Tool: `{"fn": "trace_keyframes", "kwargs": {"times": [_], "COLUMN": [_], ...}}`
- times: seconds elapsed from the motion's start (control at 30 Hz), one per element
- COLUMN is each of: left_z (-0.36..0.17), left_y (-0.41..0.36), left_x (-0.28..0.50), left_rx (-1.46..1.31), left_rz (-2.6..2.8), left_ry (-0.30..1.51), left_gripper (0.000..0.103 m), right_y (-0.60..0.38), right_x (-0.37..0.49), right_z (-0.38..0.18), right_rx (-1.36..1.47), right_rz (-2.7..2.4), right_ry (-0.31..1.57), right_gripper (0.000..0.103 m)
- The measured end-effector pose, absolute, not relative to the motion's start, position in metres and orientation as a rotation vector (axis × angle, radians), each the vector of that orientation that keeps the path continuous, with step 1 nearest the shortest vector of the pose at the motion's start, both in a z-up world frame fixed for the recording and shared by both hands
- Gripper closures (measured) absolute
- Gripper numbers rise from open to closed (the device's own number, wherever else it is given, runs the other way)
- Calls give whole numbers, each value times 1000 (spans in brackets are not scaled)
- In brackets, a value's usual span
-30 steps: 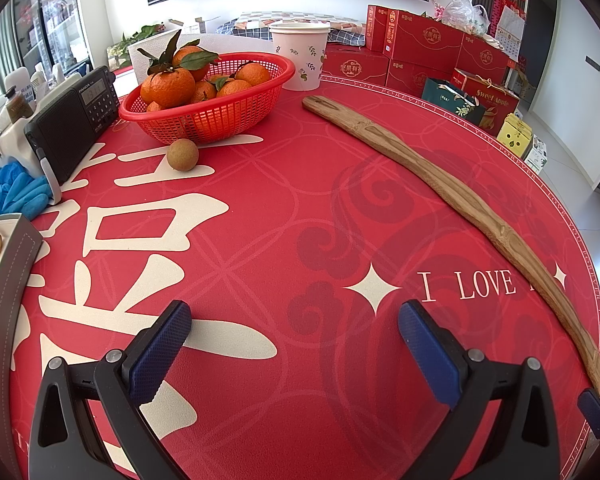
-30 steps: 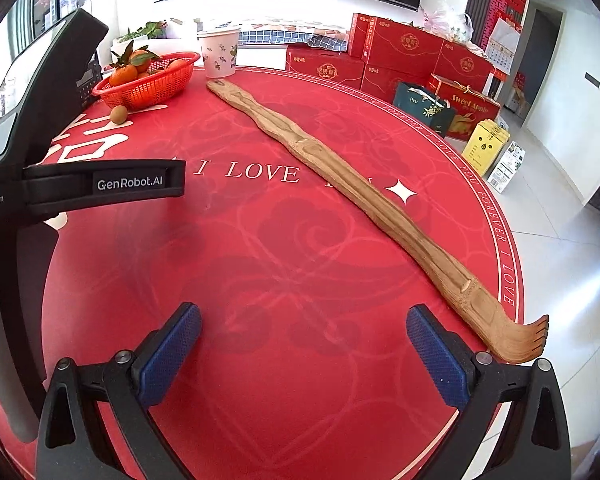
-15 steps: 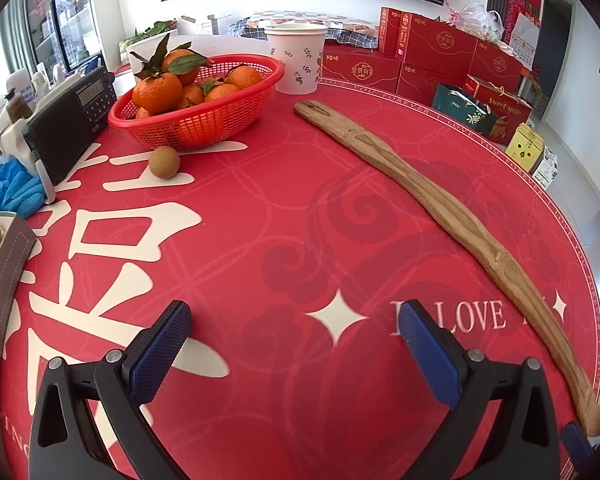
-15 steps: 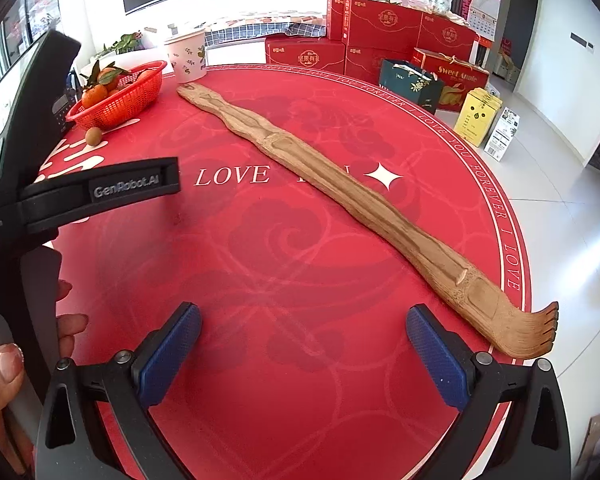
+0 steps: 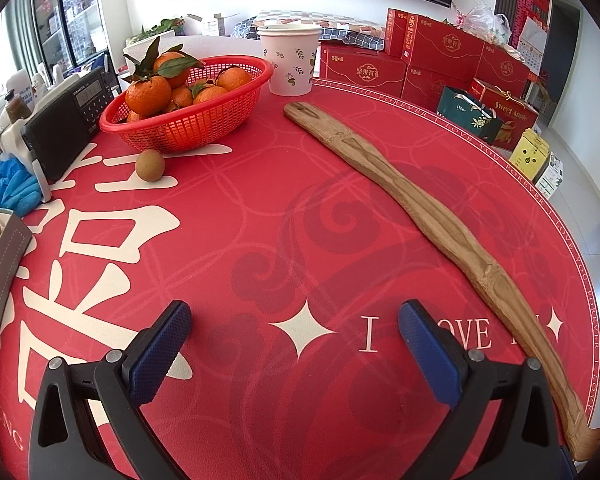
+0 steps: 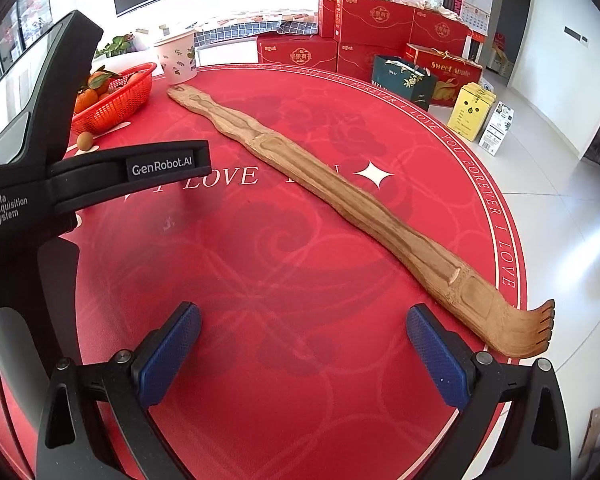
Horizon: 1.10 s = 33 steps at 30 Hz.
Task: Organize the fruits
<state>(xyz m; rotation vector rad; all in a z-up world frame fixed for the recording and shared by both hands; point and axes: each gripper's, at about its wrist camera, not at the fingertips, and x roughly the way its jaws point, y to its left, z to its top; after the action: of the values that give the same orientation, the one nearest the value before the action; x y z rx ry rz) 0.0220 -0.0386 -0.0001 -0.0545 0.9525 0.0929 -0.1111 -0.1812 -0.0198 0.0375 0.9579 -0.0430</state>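
A red mesh basket [image 5: 204,120] of oranges [image 5: 148,94] with leaves stands at the far left of the red table. A small brown fruit [image 5: 150,165] lies loose on the table just in front of it; it also shows in the right wrist view [image 6: 85,141] beside the basket [image 6: 116,102]. My left gripper [image 5: 294,344] is open and empty, hovering over the table well short of the fruit. My right gripper [image 6: 302,350] is open and empty over the near table. The left gripper's body [image 6: 60,168] fills the left of the right wrist view.
A long wooden back scratcher [image 5: 420,216] lies diagonally across the table's right side. A paper cup [image 5: 290,60] stands behind the basket. A black radio [image 5: 68,124], blue gloves [image 5: 10,188] and a grey tray [image 5: 4,264] line the left edge. Red gift boxes [image 5: 440,56] stand beyond the table.
Both grippers have shifted over the table, and the basket and brown fruit now look nearer in the left wrist view. Both stay open and empty. No object has moved.
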Motion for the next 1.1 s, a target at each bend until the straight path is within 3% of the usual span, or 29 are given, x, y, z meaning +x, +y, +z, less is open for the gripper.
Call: {"fn": "trace_keyframes", "kwargs": {"times": [1.1], "left_z": [0], "left_y": [-38], "left_x": [23], "left_rx": [-54], "left_rz": [93], "left_ry": [953], "left_gripper": [0], "right_y": [-165], "right_x": [-122], "right_z": [-21], "right_rx": [44], "right_rz": [-49], "right_ry": [956], "right_gripper": [0]}}
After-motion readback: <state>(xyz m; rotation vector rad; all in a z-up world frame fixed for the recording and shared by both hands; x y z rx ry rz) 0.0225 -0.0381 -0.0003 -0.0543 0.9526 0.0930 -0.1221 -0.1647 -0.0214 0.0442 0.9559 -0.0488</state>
